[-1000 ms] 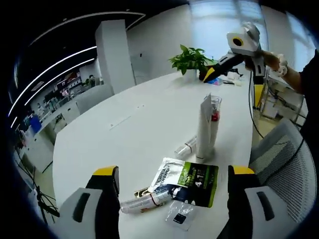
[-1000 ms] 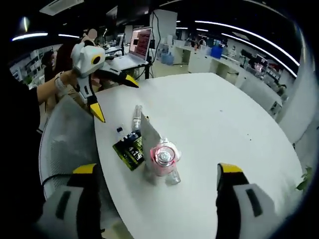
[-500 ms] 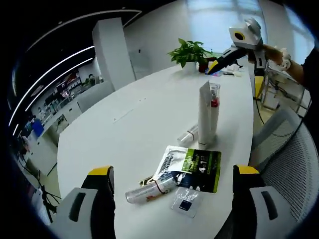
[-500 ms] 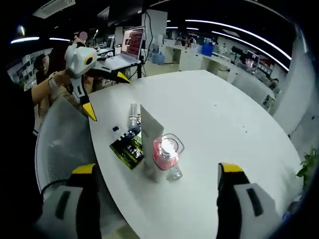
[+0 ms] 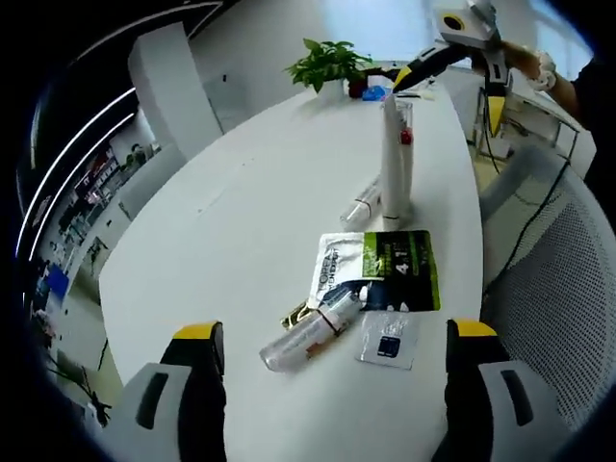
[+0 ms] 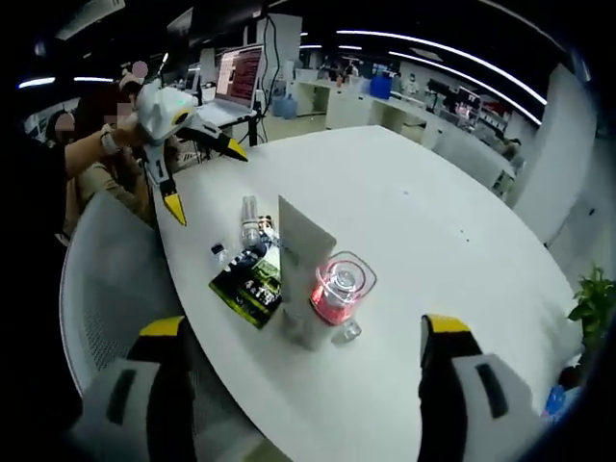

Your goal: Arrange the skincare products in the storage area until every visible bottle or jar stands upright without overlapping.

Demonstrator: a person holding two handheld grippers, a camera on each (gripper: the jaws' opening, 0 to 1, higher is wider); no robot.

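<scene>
A white tube stands upright on the white table, with a clear red-capped bottle upright right behind it. A small clear bottle lies beside them. Nearer me, a longer clear bottle lies partly on a green, black and white sachet. My left gripper hangs open above that bottle and holds nothing. My right gripper is open above the tube and the red-capped bottle, also holding nothing. It appears open beyond the tube as the right gripper. The left gripper appears open too.
A small clear packet lies by the sachet. A potted plant stands at the table's far end. A mesh chair sits against the table edge beside the products. A person's hand holds the left gripper. A laptop stands behind.
Both views have shifted with the hands: the left one now looks down more steeply on the lying bottle, the right one sits closer to the tube. The products have not moved.
</scene>
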